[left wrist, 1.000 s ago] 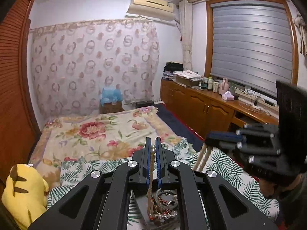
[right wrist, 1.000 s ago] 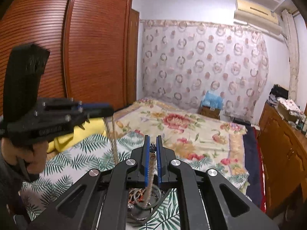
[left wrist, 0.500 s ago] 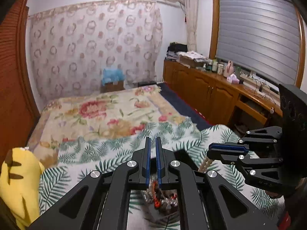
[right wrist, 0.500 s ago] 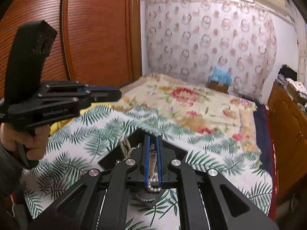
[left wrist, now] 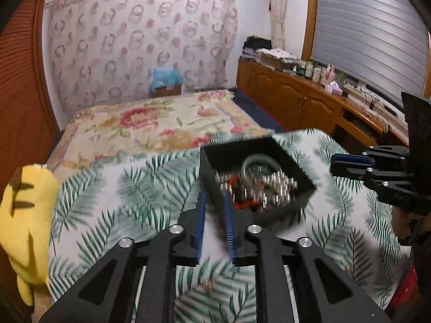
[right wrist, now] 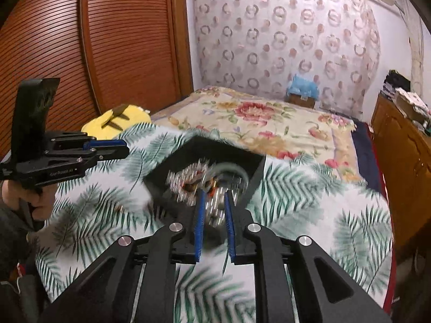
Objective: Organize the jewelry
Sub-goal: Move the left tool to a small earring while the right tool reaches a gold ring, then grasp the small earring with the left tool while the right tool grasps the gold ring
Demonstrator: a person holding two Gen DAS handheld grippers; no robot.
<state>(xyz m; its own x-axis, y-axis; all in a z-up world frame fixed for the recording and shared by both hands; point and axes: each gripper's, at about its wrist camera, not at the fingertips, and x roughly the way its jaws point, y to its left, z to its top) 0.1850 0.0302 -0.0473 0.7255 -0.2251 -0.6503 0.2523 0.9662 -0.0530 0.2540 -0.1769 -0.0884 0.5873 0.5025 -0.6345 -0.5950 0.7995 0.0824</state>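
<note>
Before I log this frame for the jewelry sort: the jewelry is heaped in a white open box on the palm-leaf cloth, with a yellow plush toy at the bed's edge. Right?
Not quite. The box is black, not white, as the left wrist view shows. The rest holds: the jewelry is heaped inside it, it sits open on the palm-leaf cloth, and a yellow plush toy lies at the bed's edge.
</note>
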